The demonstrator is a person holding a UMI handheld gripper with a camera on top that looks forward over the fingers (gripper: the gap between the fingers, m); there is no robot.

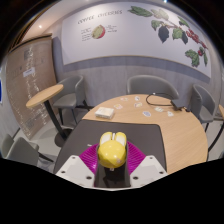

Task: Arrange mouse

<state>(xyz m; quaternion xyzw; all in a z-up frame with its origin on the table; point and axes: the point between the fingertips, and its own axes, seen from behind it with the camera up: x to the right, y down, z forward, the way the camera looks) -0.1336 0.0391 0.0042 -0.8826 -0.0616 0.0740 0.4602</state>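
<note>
Clamped between the hand-held gripper (pixel 111 160) pads, a yellow mouse (pixel 111 150) hangs above open wooden table (pixel 170 130).

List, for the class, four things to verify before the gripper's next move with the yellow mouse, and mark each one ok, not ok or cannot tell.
1. Mouse held: the yellow mouse sits between the gripper fingers, both pads against its sides: ok.
2. Mouse lifted off the round table: ok.
3. Bare tabletop ahead for setting down: ok.
4. White items and the cable lie beyond the fingers, apart from the mouse: ok.
5. Mouse's own cable or underside: cannot tell.
</note>
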